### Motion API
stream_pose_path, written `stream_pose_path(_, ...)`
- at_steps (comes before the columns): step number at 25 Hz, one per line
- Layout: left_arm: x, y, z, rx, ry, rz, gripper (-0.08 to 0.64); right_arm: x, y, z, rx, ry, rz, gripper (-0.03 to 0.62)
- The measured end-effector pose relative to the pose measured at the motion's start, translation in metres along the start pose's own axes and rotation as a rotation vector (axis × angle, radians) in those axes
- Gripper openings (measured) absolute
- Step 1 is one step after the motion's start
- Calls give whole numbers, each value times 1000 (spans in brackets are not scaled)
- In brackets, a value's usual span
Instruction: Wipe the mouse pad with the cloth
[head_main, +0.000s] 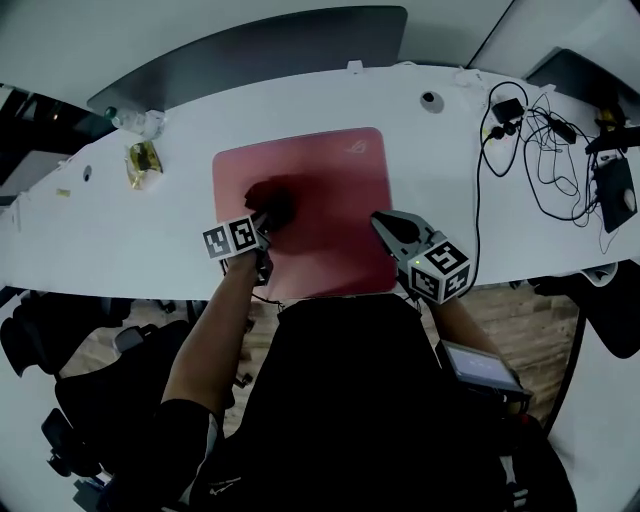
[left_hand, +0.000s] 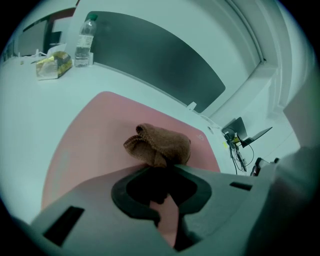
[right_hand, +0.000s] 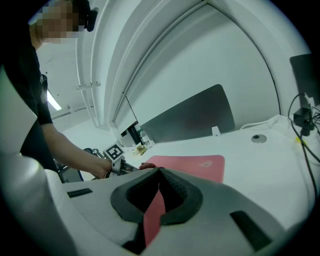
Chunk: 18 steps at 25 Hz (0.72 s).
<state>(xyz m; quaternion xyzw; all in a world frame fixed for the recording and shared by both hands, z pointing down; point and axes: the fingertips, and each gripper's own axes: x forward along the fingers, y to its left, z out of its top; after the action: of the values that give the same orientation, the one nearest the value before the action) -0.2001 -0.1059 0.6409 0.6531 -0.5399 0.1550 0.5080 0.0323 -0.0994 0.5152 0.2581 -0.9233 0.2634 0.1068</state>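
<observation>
A pink-red mouse pad lies on the white desk in front of me. A crumpled brown cloth rests on the pad's left half. My left gripper is shut on the cloth's near edge; in the left gripper view the cloth bunches just past the jaw tips on the pad. My right gripper hovers over the pad's right front part, shut and empty. In the right gripper view its tips meet, with the pad beyond.
A dark divider panel runs along the desk's far edge. A water bottle and a snack packet sit at the far left. Tangled cables and a black device lie at the right. The desk's front edge runs just below the pad.
</observation>
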Motion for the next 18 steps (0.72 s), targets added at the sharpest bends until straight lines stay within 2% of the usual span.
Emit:
stream_pose_path(11, -37, 60, 16, 16, -29, 77, 58, 17, 16, -4, 2, 18, -8, 26)
stream_pose_path(18, -52, 99, 24, -14, -74, 109, 60, 23, 24, -4, 1, 15, -23, 26)
